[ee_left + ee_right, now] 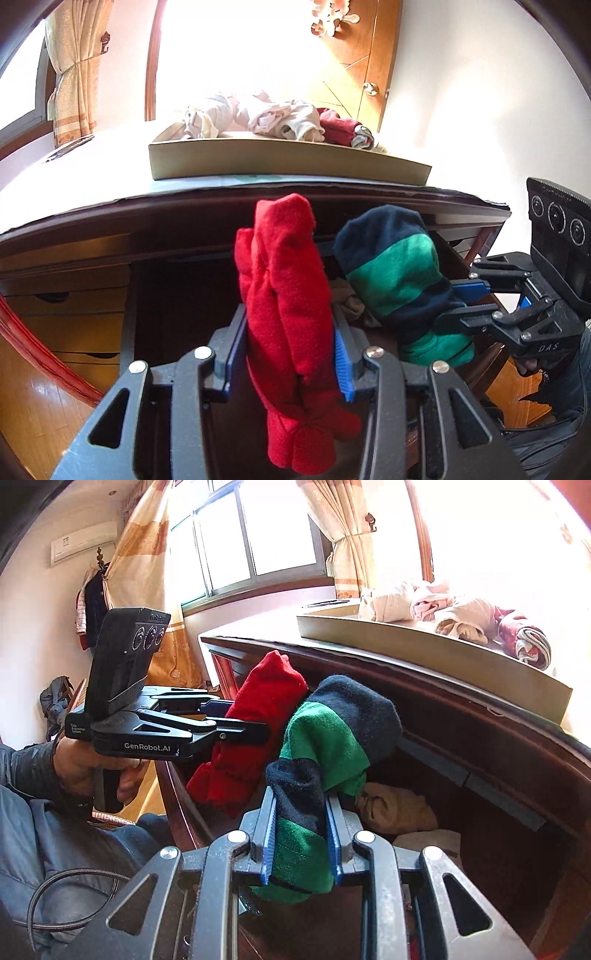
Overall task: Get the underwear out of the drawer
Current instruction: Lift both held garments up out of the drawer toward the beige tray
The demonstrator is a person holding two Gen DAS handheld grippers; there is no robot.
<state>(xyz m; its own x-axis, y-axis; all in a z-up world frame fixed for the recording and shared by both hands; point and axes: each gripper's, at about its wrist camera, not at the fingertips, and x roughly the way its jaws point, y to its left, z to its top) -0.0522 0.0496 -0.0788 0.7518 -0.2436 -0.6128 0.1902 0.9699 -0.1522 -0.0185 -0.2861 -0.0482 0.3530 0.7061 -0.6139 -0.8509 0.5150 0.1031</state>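
Nearest us, the left gripper (290,347) has its fingers (236,347) clamped on a red rolled underwear (284,295), and the right gripper (300,834) pinches a green and navy rolled underwear (325,746) (both bundles are lifted and sit just beside each other). Behind them we see the open drawer (480,775) with beige clothes (395,808) inside. Above it, on the table (74,184), a shallow cardboard tray (280,162) holds pale and red bundles (258,114). Farther back we see curtains (144,554) and a bright window (236,528).
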